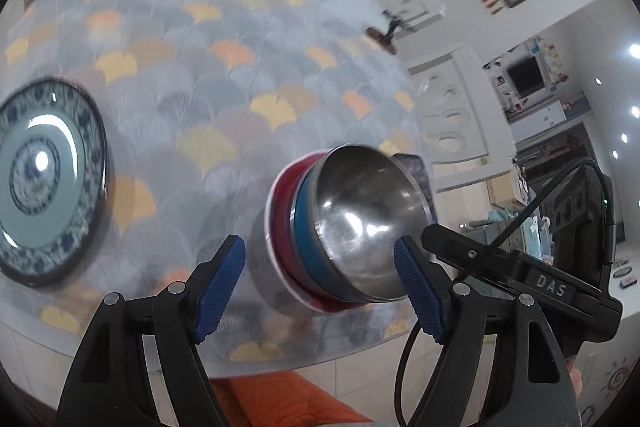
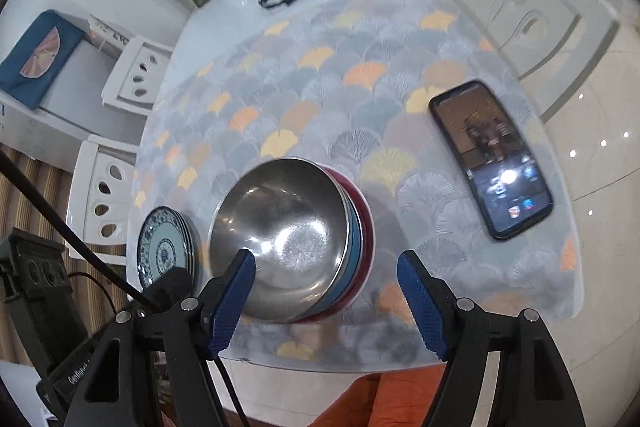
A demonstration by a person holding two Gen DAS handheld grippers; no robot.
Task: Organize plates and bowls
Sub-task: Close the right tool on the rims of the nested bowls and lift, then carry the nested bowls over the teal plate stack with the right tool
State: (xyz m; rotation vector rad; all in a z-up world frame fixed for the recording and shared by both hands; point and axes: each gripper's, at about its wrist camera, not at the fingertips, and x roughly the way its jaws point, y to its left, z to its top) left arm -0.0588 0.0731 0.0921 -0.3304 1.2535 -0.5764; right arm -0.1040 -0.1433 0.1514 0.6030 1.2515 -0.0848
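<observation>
Here, bowl stack (image 2: pixel 296 243) upright, mouth up; left gripper (image 1: pixel 320 283) and right gripper (image 2: pixel 326 301) fingers apart, empty.

"DAS" in raised letters on black tongs body (image 1: pixel 552 287); other print unreadable.

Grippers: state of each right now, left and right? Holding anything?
Left gripper: jaws open, holding nothing; the bowl stack sits just ahead.
Right gripper: jaws open, holding nothing, above the bowl stack.

nested steel, blue, red bowls (image 2: pixel 292 243) beside stacked blue-patterned plates (image 2: pixel 166 247)
</observation>
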